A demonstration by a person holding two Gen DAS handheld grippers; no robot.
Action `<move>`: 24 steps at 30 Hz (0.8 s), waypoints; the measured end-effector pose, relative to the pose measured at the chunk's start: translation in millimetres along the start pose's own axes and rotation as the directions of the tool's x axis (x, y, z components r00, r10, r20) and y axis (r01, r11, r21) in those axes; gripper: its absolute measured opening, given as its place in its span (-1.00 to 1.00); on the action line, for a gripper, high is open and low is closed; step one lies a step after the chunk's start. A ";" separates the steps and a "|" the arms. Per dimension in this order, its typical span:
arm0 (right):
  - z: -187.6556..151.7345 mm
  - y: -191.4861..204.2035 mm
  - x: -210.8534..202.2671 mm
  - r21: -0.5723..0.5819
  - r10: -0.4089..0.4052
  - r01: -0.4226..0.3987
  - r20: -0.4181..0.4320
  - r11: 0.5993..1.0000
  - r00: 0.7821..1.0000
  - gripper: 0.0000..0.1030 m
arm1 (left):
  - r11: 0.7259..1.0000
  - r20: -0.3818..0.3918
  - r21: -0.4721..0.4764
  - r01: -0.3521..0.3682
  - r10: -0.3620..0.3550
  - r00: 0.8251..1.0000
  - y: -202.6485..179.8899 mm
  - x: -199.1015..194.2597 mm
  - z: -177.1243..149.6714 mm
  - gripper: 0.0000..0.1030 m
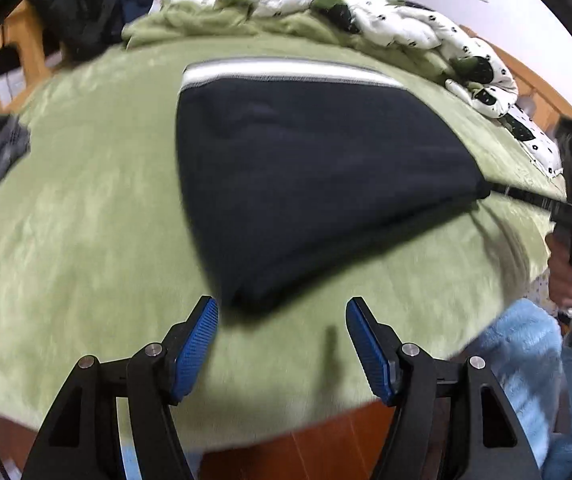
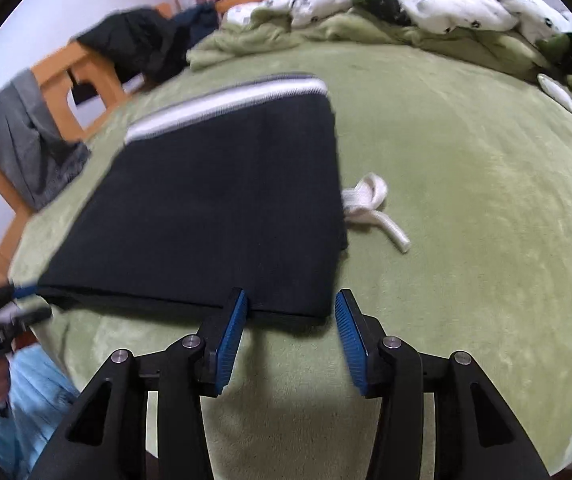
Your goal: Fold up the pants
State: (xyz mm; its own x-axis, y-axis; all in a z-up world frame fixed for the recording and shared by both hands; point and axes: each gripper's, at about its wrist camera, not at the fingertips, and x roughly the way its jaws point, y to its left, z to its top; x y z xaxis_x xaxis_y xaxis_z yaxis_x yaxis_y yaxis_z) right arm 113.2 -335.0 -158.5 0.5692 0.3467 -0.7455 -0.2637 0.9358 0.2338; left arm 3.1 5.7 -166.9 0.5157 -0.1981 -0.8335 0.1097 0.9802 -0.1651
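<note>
The black pants (image 1: 310,176) lie folded into a flat packet on the green bed cover (image 1: 85,240), with a white-and-grey waistband (image 1: 286,72) along the far edge. My left gripper (image 1: 281,312) is open and empty, just in front of the packet's near corner. My right gripper (image 2: 290,304) is open, its jaws standing either side of the packet's (image 2: 221,208) near right corner without closing on it. A white drawstring (image 2: 370,208) sticks out from the packet's right side. The right gripper also shows at the right edge of the left wrist view (image 1: 526,198), reaching to the packet's corner.
A rumpled white patterned quilt (image 1: 406,20) and a green blanket lie along the far side of the bed. Dark clothes (image 2: 145,40) and a grey garment (image 2: 25,140) hang on the wooden bed frame (image 2: 57,80) at the left. The bed's near edge and the floor are below.
</note>
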 end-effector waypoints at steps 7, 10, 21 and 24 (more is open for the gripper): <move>18.2 -31.7 29.4 0.220 0.124 -0.118 -0.018 0.968 0.992 -0.08 | 0.994 -0.014 -0.074 -0.075 0.075 0.997 22.1 -0.8 -16.8 0.25; 20.4 -35.7 29.2 0.245 0.203 -0.197 -0.001 0.949 0.979 -0.39 | 0.983 -0.007 0.044 -0.176 0.177 0.984 13.1 -0.4 -19.0 0.25; 24.3 -20.5 -3.5 0.178 0.181 -0.195 0.094 0.964 0.979 -0.76 | 0.980 0.134 -0.003 -0.197 0.196 0.971 8.8 12.1 16.3 -0.71; 20.1 -16.0 6.7 0.114 0.097 -0.102 0.052 0.988 0.994 -0.76 | 0.986 0.102 -0.106 -0.126 0.137 0.985 18.5 15.4 10.3 -0.71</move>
State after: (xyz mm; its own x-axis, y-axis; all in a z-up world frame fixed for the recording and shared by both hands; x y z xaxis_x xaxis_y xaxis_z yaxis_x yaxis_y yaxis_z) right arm 136.9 -346.4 -154.8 0.5803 0.4388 -0.6861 -0.2303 0.8965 0.3785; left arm 21.8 20.7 -177.4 0.6096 -0.0617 -0.7903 -0.0472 0.9924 -0.1139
